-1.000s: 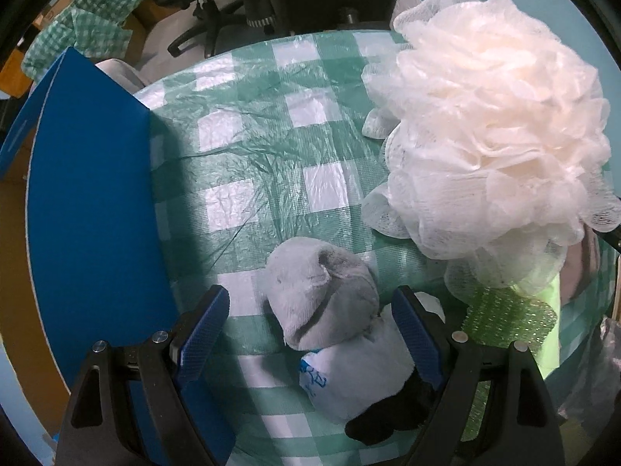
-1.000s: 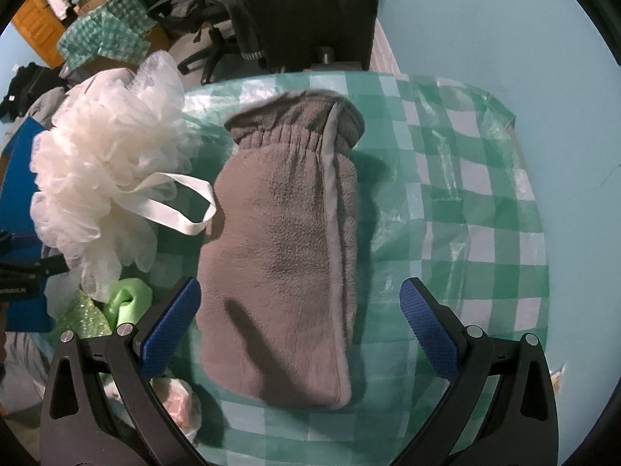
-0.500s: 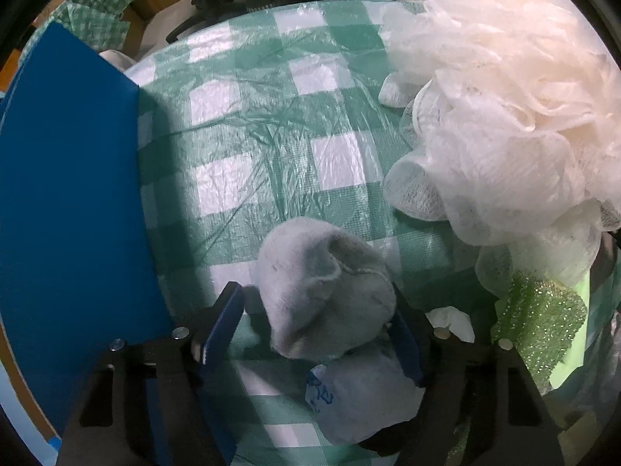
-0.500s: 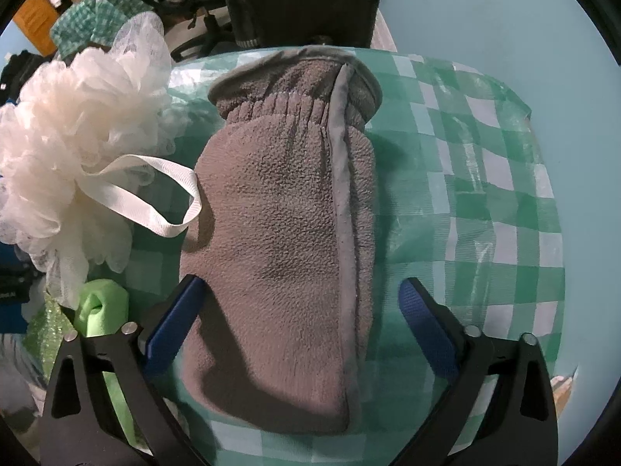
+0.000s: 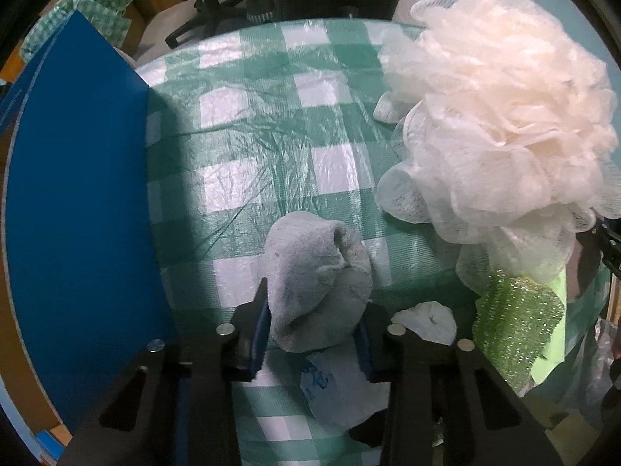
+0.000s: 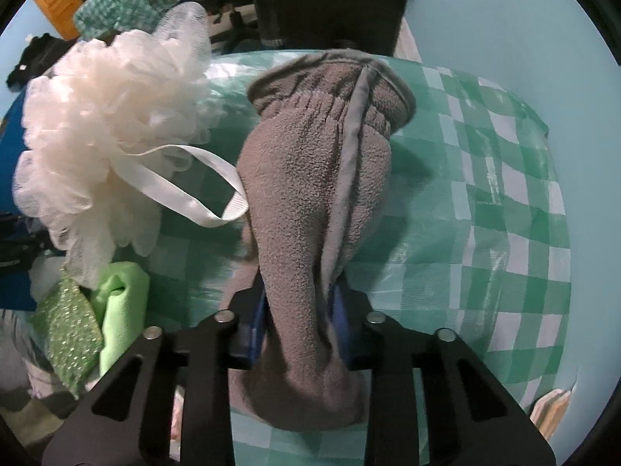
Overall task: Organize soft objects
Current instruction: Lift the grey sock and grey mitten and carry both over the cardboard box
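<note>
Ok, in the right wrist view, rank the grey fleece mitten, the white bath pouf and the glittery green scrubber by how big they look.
1. grey fleece mitten, though it sits nearest the camera, in the right claw
2. white bath pouf, not far behind
3. glittery green scrubber, clearly smallest

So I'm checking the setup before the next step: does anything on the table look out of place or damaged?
Nothing looks damaged or spilled. The left gripper pinches a rolled grey sock and the right gripper a grey fleece mitten, beside the white bath pouf.

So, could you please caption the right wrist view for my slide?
Right gripper shut on grey mitt, loofah alongside.
</note>
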Tool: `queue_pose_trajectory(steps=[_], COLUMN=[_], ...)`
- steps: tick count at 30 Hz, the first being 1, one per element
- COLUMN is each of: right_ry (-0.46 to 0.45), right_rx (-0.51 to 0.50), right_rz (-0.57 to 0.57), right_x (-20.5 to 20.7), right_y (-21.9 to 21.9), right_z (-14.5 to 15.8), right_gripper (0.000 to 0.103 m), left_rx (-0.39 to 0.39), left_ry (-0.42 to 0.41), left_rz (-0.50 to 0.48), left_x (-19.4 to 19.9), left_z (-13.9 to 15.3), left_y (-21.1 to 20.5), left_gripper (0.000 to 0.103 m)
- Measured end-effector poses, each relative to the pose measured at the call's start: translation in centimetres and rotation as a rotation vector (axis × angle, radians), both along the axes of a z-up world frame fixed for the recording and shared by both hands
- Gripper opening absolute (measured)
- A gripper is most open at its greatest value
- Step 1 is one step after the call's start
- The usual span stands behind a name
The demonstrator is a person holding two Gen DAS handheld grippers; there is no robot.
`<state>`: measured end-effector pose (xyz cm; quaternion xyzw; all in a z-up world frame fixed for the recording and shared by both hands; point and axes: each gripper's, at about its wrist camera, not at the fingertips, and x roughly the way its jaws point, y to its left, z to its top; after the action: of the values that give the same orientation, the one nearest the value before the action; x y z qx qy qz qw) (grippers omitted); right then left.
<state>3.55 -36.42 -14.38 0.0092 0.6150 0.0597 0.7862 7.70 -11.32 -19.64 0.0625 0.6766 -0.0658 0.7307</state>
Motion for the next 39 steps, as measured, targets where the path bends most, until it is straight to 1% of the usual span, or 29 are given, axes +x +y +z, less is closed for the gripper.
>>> queue_pose_trajectory(steps=[3, 7, 12, 19, 20, 23, 25, 28, 34, 39], right_ry=[-0.008, -0.02, -0.049, -0.087, -0.092, -0.104, -0.114, -0.124, -0.149, -0.17], right_rx=[-0.004, -0.026, -0.017, -0.005, -0.001, 0.009, 0.016, 0.027, 0.048, 0.067], right_rz=[-0.016, -0.028, -0.041, -0.032, -0.026, -0.006, 0.01, 0.025, 0.057, 0.072], right_x=[-0.4, -1.3, -2.6, -3.6, -3.0, -3.4, -3.7, -3.2, -3.0, -2.9], right_y=[-0.7, -1.4, -2.7, -0.6, -0.2, 0.7, 1.4, 3.0, 5.1, 7.0], right_z=[1.0, 2.3, 4.4, 6.4, 6.6, 7.4, 8.2, 8.5, 10.4, 12.0], right_gripper=[0.024, 0.024, 0.024, 0.024, 0.024, 0.024, 0.024, 0.024, 0.024, 0.024], left_rx=[0.01, -0.003, -0.019, -0.042, -0.046, -0.056, -0.06, -0.063, -0.091, -0.102], left_ry=[-0.032, -0.059, -0.09, -0.126, -0.131, -0.15, -0.161, -0.177, -0.204, -0.211], left_rz=[-0.007, 0.001, 0.003, 0.015, 0.016, 0.018, 0.017, 0.017, 0.025, 0.026], left_x=[-0.4, -0.6, -1.3, -2.7, -3.0, -3.3, -3.2, -3.1, -3.3, -3.4], left_z=[1.0, 2.6, 4.3, 6.6, 7.0, 8.1, 8.7, 9.3, 11.3, 12.4], left_y=[-0.3, -0.2, 0.2, 1.1, 1.2, 1.7, 2.0, 2.3, 3.0, 3.8], left_gripper=[0.031, 0.031, 0.031, 0.031, 0.031, 0.031, 0.031, 0.031, 0.03, 0.031])
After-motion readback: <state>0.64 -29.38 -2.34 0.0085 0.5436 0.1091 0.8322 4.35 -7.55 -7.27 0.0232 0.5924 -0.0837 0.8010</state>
